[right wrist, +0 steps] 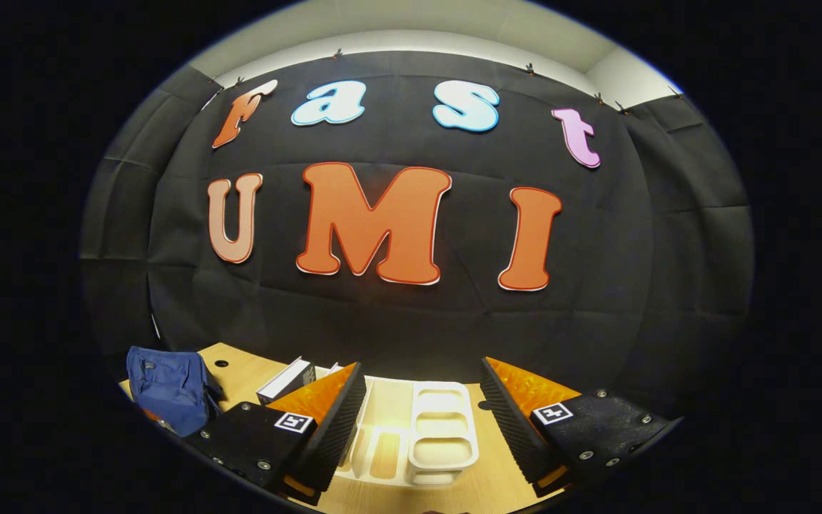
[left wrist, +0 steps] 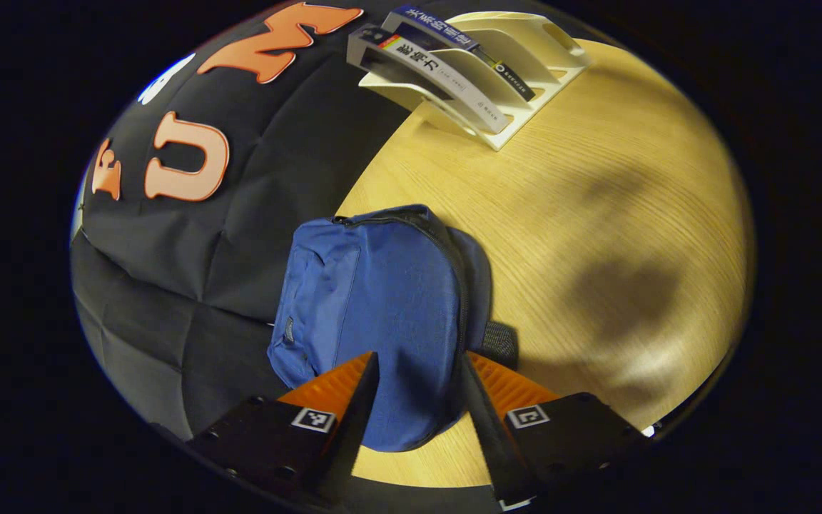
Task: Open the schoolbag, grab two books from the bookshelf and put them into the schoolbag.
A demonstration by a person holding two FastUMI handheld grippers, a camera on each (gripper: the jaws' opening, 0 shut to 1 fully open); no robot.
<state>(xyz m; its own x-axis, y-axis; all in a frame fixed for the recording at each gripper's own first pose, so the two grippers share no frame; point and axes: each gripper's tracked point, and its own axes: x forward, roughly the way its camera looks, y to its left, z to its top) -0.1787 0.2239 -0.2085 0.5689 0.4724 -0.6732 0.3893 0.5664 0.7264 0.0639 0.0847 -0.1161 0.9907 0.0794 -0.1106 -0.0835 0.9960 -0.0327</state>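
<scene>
Two books (left wrist: 454,68) are seen standing in the slots of the white bookshelf (left wrist: 525,107) at the far side of the table (left wrist: 596,235), and neither is lifted yet. Nothing of the task is judged done so far. The blue schoolbag (left wrist: 382,300) is found lying flat on the table near the black cloth wall, well apart from the bookshelf; its zipper appears to be run shut along the edge, though the far end cannot be made out for certain.

The left gripper (left wrist: 418,385) is held just above the near end of the schoolbag, its jaws spread wide and nothing clasped between them. That placement is read as the lead-in to the opening step.

In the right gripper view, the right gripper (right wrist: 422,400) is poised over the empty near slots of the bookshelf, jaws likewise wide and empty, with the schoolbag seen off to the side.

Left to do, by this reckoning: the bag opened, both books taken, both dropped in.
</scene>
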